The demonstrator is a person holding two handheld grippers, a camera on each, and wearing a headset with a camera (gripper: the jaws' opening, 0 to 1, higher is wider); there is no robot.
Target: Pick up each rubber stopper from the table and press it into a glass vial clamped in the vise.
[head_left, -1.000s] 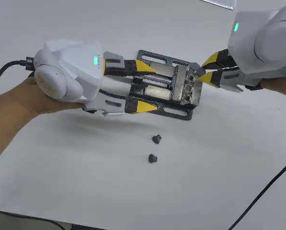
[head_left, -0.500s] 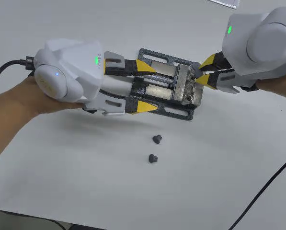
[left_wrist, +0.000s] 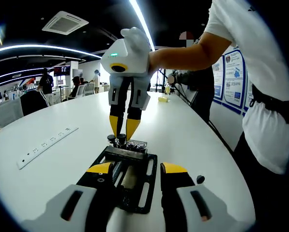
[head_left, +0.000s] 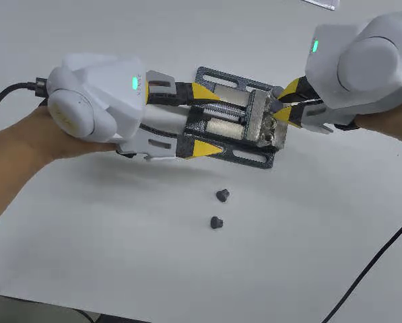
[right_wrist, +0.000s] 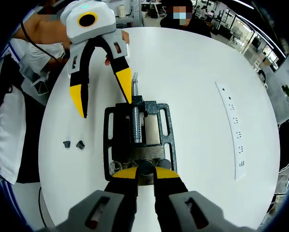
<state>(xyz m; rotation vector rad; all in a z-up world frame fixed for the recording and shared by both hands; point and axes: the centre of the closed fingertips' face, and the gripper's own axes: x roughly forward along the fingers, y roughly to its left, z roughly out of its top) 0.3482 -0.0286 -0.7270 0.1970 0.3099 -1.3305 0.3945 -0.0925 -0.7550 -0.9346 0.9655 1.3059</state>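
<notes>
A black vise (head_left: 222, 156) lies on the white table and clamps a row of glass vials (head_left: 266, 128). My right gripper (head_left: 279, 108) is shut on a dark rubber stopper (right_wrist: 145, 167) and holds it on top of the far vial; the left gripper view shows the stopper (left_wrist: 121, 139) sitting at that vial's mouth under the right gripper (left_wrist: 123, 130). My left gripper (head_left: 211, 122) stands open, its yellow-tipped jaws on either side of the vise body (left_wrist: 129, 181). Two loose stoppers (head_left: 222, 195) (head_left: 215, 221) lie on the table in front of the vise.
A white power strip (right_wrist: 235, 130) lies on the table beyond the vise. Black cables (head_left: 372, 269) trail from both grippers across the table. People and chairs stand around the far end of the long table (left_wrist: 76, 121).
My right gripper has moved left with the stopper, from beside the vise jaw onto the vials. The left gripper and the loose stoppers have stayed put.
</notes>
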